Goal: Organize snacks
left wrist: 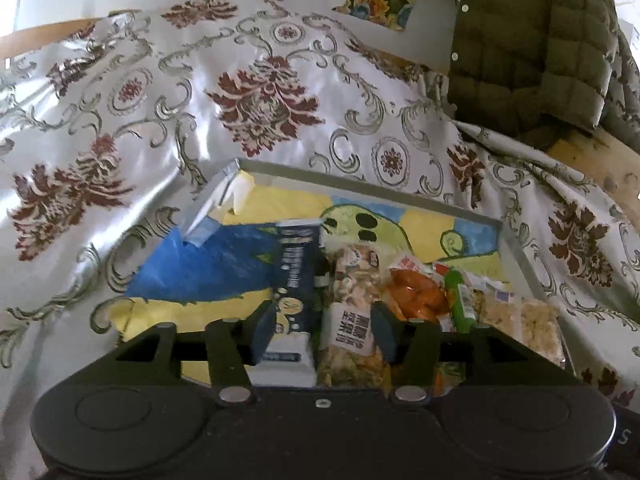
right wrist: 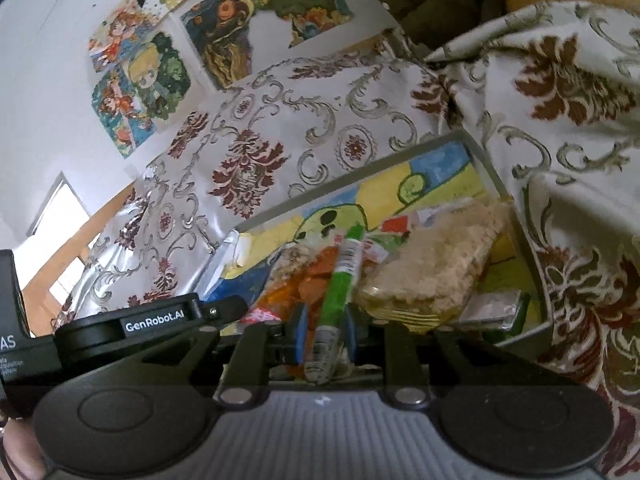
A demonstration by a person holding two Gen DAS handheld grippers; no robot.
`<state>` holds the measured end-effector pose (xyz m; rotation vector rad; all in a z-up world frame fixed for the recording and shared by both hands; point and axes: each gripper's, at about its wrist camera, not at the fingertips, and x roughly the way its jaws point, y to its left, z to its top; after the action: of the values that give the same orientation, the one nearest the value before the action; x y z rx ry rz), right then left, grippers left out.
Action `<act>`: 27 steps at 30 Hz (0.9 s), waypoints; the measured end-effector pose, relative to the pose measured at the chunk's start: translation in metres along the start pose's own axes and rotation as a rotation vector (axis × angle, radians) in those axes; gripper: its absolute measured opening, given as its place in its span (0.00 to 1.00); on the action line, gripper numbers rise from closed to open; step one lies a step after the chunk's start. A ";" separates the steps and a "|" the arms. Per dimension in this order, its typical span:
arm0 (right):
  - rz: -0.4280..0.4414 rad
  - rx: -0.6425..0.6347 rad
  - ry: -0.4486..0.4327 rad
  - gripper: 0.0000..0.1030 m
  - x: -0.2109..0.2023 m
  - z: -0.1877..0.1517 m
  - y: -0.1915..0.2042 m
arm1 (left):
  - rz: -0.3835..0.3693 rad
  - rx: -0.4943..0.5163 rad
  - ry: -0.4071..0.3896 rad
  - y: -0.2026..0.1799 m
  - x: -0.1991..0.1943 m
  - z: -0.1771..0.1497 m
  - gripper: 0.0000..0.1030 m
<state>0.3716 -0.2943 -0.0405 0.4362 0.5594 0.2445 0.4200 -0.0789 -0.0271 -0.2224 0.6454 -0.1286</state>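
- Shallow tray [left wrist: 516, 248] with a painted paper lining, lying on a floral cloth [left wrist: 200, 80]; snacks crowded along its lower right part in the left wrist view.
- Left tongs [left wrist: 324, 326] spread, low centre of frame, with a dark blue carton [left wrist: 294, 276] and a clear pack of mixed nuts [left wrist: 354, 280] between the pads; no pad seen pressing on either.
- Carton: stiff, probably the heaviest item here, best taken across its narrow sides.
- Nut pack: soft film, likely slippery and shifting; safest hold at mid-body, where the label sits.
- Right tongs [right wrist: 325, 334] nearly pressed together, pinching a slim green snack stick [right wrist: 340, 280] near its lower end, centre of the right wrist view; stick pointing up and away over the tray.
- Stick: light, thin, foil-wrapped, apt to swivel when gripped so near one end.
- Beside it, an orange snack bag [right wrist: 308, 284] to the left and pale crumbly cakes in clear wrap [right wrist: 436, 256] to the right; fragile, needing a gentle squeeze by the wrap's edges.
- Both tongs angled downward toward the tray; right view noticeably tilted, wall pictures [right wrist: 148, 76] slanting at upper left.
- Quilted green jacket [left wrist: 532, 40] at upper right of the left view, well apart from the tray.
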 end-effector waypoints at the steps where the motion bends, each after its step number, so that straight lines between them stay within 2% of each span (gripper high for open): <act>1: 0.000 -0.009 -0.001 0.27 -0.002 0.000 0.003 | 0.002 0.001 -0.006 0.001 -0.004 0.000 0.61; 6: 0.003 -0.049 -0.024 0.36 -0.014 0.003 0.011 | 0.025 0.011 -0.062 0.003 -0.029 -0.002 0.79; 10: -0.004 -0.087 -0.061 0.47 -0.030 0.006 0.021 | 0.038 0.002 -0.108 0.007 -0.054 -0.008 0.92; 14: -0.018 -0.122 -0.087 0.62 -0.049 0.006 0.029 | 0.062 -0.021 -0.147 0.012 -0.083 -0.015 0.99; 19: -0.039 -0.175 -0.119 0.77 -0.081 -0.003 0.035 | 0.084 -0.059 -0.175 0.019 -0.121 -0.030 0.99; 20: -0.040 -0.186 -0.124 0.81 -0.086 -0.004 0.037 | 0.088 -0.056 -0.179 0.019 -0.128 -0.034 0.99; 27: -0.042 -0.236 -0.181 0.94 -0.128 -0.014 0.052 | 0.116 0.008 -0.218 0.016 -0.181 -0.059 0.99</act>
<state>0.2530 -0.2872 0.0312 0.2148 0.3572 0.2249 0.2419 -0.0392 0.0282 -0.1874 0.4395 0.0046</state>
